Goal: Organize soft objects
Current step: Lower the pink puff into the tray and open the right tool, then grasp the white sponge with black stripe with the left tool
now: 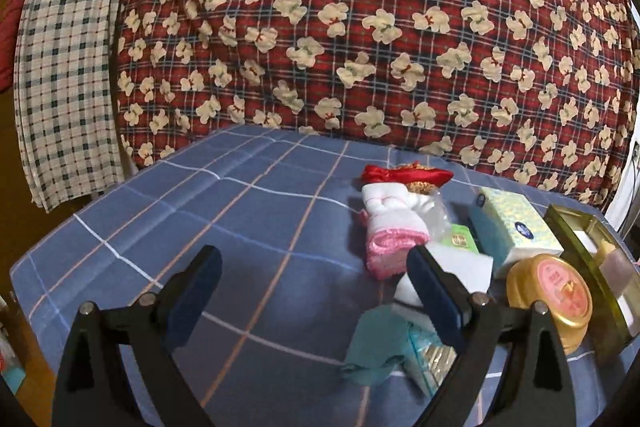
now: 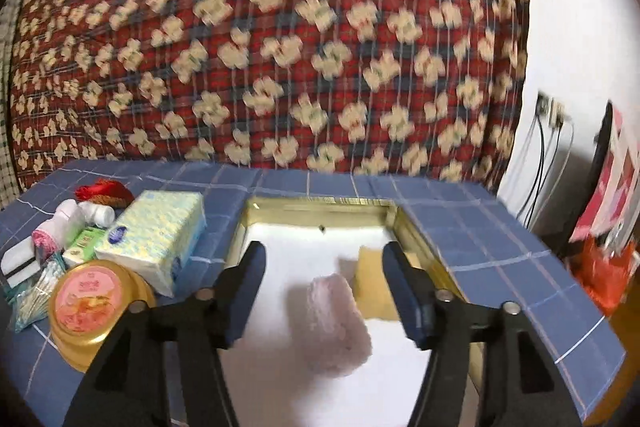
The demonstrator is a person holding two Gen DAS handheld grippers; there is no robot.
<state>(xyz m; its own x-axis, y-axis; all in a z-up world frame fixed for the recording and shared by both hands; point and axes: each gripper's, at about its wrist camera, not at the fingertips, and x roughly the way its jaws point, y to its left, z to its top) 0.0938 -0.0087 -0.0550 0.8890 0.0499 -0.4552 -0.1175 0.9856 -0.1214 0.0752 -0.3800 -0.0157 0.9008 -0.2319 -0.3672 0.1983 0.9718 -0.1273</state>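
We hold our right gripper (image 2: 324,291) with its jaws apart and empty above the gold-rimmed, white-lined box (image 2: 320,205). A pale pink fluffy cloth (image 2: 340,323) lies on the box's floor beside a yellow sponge block (image 2: 374,287). Our left gripper (image 1: 314,291) gapes wide and empty over the blue checked tablecloth (image 1: 224,211), near the rolled pink-and-white towel (image 1: 390,227) and the patterned tissue box (image 1: 516,227).

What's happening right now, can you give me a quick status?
Both grippers open, left, right. Pale pink cloth lies loose in the gold box. Nothing in the way.
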